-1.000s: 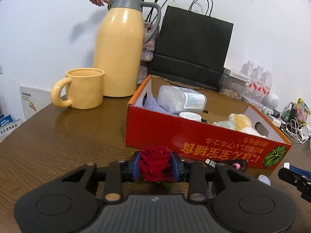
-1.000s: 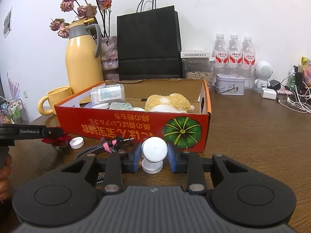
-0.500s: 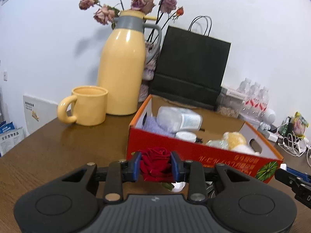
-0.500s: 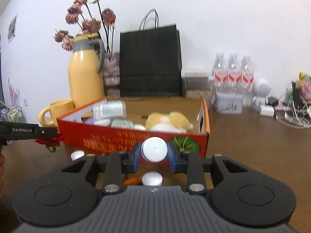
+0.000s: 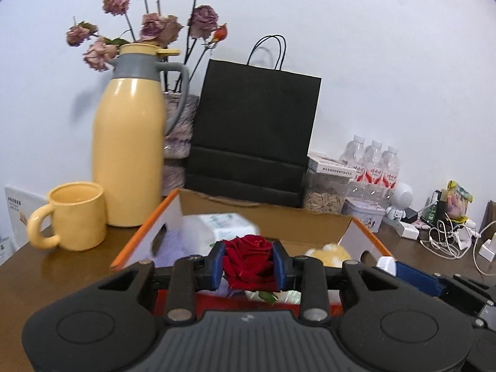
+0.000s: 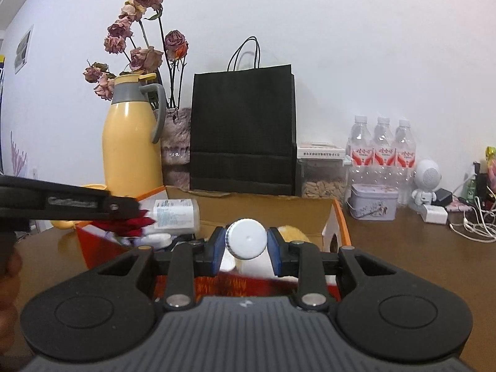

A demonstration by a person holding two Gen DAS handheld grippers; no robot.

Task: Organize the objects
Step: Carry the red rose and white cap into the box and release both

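A red fabric rose head (image 5: pixel 249 260) sits pinched between the blue pads of the left hand-held gripper (image 5: pixel 248 262), held up over the near wall of the orange-and-red cardboard box (image 5: pixel 145 232). The right hand-held gripper (image 6: pixel 246 243) is pressed onto a white ribbed plastic bottle cap (image 6: pixel 246 242), also raised above the box's front edge.

Inside the box already lie a clear plastic bottle with a white label (image 6: pixel 175 214), a yellow plush toy (image 5: pixel 330 252) and some pale lilac cloth. So the sorting looks well along; I'd judge 2 items are left to drop in. Whether more loose bits remain on the brown wooden desk (image 6: pixel 403 241) in front of the box I cannot tell.
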